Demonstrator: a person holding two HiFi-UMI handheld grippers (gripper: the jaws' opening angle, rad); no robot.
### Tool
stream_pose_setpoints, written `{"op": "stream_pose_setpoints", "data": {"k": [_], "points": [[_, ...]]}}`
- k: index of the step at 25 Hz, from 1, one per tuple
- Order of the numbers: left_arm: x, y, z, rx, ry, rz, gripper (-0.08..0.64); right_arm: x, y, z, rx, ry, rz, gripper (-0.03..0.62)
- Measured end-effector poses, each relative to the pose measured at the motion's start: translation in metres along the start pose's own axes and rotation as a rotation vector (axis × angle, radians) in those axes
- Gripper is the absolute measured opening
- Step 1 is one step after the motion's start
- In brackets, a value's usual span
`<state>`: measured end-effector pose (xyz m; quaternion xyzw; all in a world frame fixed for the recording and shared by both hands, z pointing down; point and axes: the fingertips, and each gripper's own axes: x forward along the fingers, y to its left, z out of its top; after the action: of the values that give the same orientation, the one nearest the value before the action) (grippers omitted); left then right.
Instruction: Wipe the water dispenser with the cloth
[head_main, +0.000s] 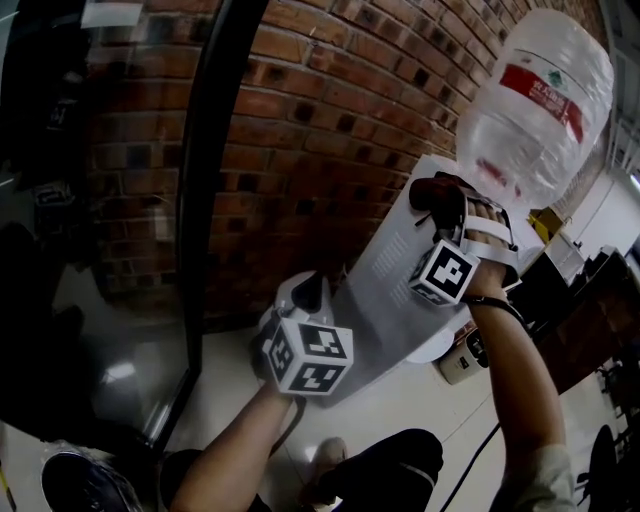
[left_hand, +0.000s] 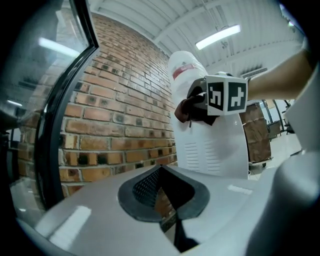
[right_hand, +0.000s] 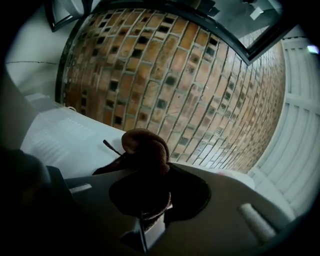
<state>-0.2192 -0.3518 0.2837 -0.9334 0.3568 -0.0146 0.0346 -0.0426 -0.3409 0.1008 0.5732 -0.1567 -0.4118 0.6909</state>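
My right gripper (right_hand: 150, 192) is clamped on the cloth (right_hand: 145, 150). It is a dark brown wad that bulges out past the tips of my jaws, with a short loose thread poking off to the left. Just beyond and below the wad lies the white panel of the water dispenser (right_hand: 65, 137). I can't tell whether the cloth is pressed onto it or only hovering over it.

From my head, the right gripper (head_main: 460, 215) holds the cloth (head_main: 432, 193) at the upper end of the water dispenser (head_main: 390, 265), right under the clear water bottle (head_main: 540, 100). The dispenser is a tall white box. Here its long axis runs from lower left to upper right, and the bottle caps the far upper end.

My left gripper (left_hand: 160, 197) has its jaws a little apart with nothing between them. A strip of the brick wall (left_hand: 120, 115) shows through the gap. From this gripper the water dispenser (left_hand: 215, 150) stands upright ahead and slightly to the right, clear of the jaws. Its slotted vents face me and the bottle sits on top. The cloth (left_hand: 192, 109) hangs at its upper part, above the vents. In the head view the left gripper (head_main: 303, 292) sits low beside the dispenser's bottom end. A black door frame (head_main: 205, 170) rises to its left.
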Motion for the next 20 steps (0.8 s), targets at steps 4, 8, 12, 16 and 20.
{"op": "stream_pose_setpoints", "data": {"k": [4, 8, 12, 16, 20], "points": [[0.004, 0.009, -0.007, -0.017, 0.012, 0.008, 0.000, -0.006, 0.032, 0.011, -0.045, -0.021, 0.052, 0.074], [0.004, 0.012, -0.015, -0.020, 0.035, 0.011, 0.000, -0.017, 0.073, 0.023, -0.080, -0.040, 0.130, 0.074], [0.002, 0.007, -0.022, 0.008, 0.056, 0.001, 0.000, -0.029, 0.110, 0.031, -0.117, -0.064, 0.191, 0.074], [-0.004, 0.007, -0.032, 0.040, 0.089, -0.002, 0.000, -0.043, 0.148, 0.041, -0.129, -0.094, 0.258, 0.074], [-0.011, 0.010, -0.045, 0.059, 0.127, 0.000, 0.000, -0.054, 0.182, 0.049, -0.152, -0.119, 0.300, 0.074]]}}
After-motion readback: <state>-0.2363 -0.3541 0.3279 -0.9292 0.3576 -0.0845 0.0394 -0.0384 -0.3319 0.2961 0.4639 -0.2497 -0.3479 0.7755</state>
